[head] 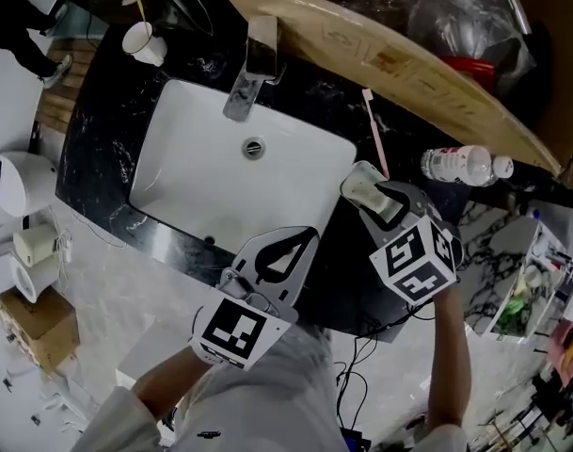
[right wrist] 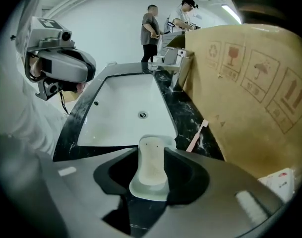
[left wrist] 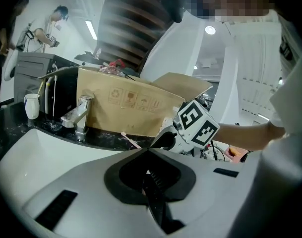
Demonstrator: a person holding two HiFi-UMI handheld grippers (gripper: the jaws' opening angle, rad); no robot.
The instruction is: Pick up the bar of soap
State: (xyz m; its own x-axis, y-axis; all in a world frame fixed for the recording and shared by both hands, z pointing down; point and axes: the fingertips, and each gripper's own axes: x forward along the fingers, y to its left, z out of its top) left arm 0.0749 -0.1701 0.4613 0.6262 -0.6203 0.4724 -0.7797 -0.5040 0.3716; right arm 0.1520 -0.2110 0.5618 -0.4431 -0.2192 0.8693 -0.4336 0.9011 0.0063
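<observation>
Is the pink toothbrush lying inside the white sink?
No, the pink toothbrush lies on the black counter to the right of the white sink, outside its rim.

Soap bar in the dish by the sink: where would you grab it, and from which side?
Probably across its two long sides, mid-length, from above: the soap bar lies flat in a shallow dish, so only its top and upper edges show. The right gripper has open jaws flanking it.
</observation>
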